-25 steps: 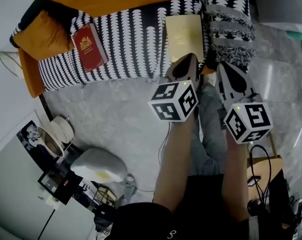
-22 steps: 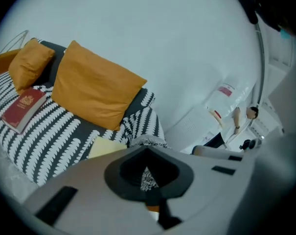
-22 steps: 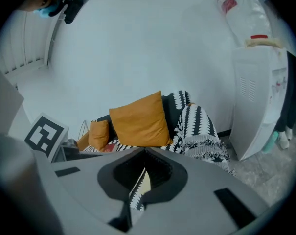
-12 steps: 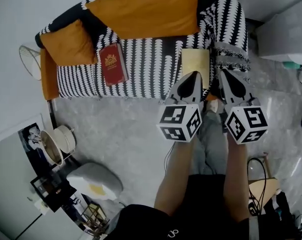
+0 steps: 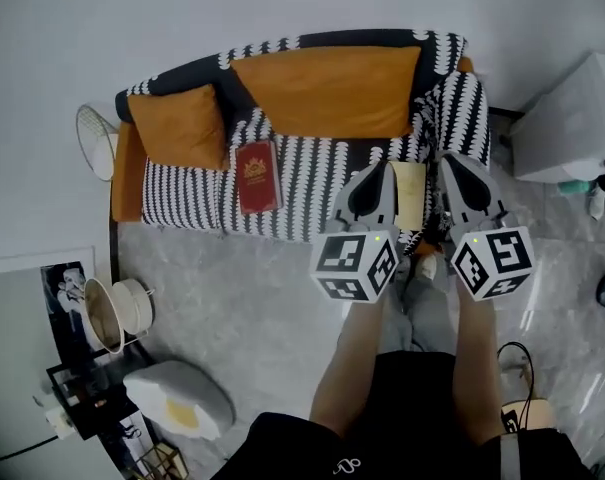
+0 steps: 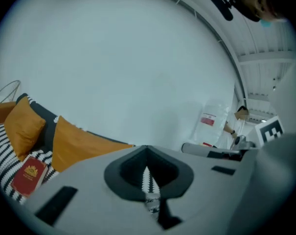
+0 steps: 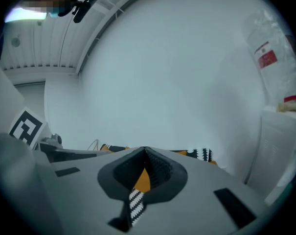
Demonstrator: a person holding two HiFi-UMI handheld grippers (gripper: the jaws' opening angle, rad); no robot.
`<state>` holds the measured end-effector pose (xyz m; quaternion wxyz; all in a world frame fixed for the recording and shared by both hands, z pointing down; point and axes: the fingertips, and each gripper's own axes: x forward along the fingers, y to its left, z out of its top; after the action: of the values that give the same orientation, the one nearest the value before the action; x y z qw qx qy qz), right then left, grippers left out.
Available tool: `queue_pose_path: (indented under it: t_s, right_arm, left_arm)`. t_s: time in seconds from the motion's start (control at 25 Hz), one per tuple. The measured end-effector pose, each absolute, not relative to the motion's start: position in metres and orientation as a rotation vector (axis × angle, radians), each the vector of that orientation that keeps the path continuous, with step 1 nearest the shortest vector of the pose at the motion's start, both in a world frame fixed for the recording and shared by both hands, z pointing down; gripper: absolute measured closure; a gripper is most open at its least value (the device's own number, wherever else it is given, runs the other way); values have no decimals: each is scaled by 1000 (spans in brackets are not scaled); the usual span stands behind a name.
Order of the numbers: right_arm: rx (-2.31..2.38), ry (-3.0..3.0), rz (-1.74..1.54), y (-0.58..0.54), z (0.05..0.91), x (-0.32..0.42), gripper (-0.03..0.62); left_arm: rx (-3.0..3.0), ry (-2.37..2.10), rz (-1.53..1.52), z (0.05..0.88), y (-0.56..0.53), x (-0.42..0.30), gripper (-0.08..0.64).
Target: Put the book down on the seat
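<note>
A red book [image 5: 258, 176] lies flat on the black-and-white patterned seat [image 5: 192, 190] of the sofa, left of middle; it also shows in the left gripper view, the red book [image 6: 29, 176] at the lower left. A pale yellow book [image 5: 410, 193] lies on the seat's right part, between the two grippers as seen from above. My left gripper [image 5: 380, 165] and right gripper [image 5: 448, 159] are held side by side over the sofa's front edge. Both are shut, their jaws meeting at the tips, with nothing in them.
Orange cushions [image 5: 327, 90] lean on the sofa back. A wire basket [image 5: 95, 138] stands at the sofa's left end and a white cabinet [image 5: 574, 120] at its right. A pale lamp-like object [image 5: 114, 311] and a white lump [image 5: 178, 399] sit on the grey floor at the lower left.
The sofa has slid down and shrunk in the head view, so the whole sofa and the wall behind it now show. Both grippers stay shut and empty, side by side.
</note>
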<state>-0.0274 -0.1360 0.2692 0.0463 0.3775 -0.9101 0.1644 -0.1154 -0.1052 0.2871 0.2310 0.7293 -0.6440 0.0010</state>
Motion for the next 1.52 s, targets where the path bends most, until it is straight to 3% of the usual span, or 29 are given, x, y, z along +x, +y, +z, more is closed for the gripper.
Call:
queue_pose_path:
  t_s: [0.96, 1.52]
  right_arm:
    - [1179, -3098, -276, -127, 12, -7, 581]
    - [1172, -3121, -373, -133, -25, 14, 581]
  left_arm:
    - [2532, -2008, -351, 11, -114, -83, 546]
    - [2641, -2034, -401, -37, -120, -57, 546]
